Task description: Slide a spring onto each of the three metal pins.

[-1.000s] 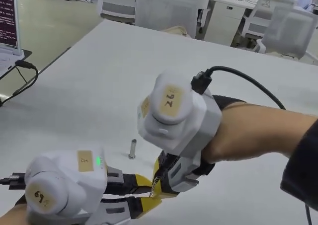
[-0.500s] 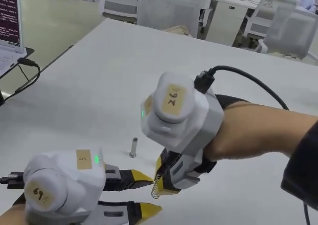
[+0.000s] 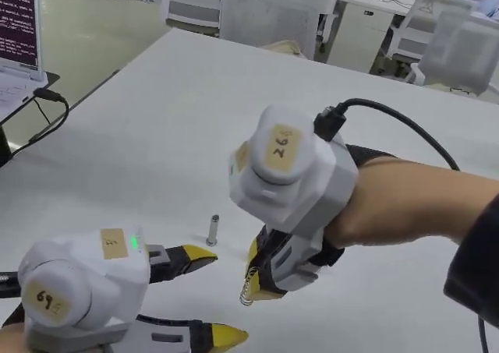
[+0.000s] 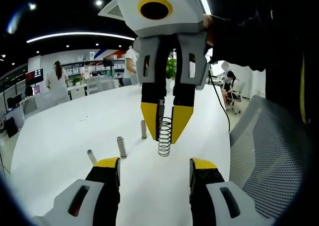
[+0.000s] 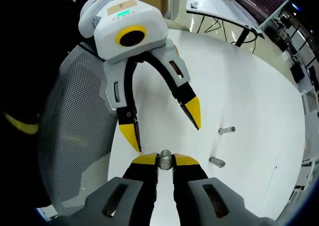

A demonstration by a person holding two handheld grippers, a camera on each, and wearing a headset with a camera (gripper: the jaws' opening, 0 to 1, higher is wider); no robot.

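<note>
Left gripper (image 3: 221,294) has backed off toward lower left since a second ago; jaws now spread wide, holding nothing. Right gripper (image 3: 257,273) is pinched tight on the spring (image 4: 164,136), which hangs upright from its tips at frame centre, above the table (image 3: 156,135). A bare pin (image 3: 212,230) stands just left of the spring. A spring-covered pin (image 4: 121,146) sits near it.

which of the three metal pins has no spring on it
The smooth grey metal pin nearest the left tongs, leftmost in the left gripper view. The middle pin and far pin wear coiled springs.
</note>
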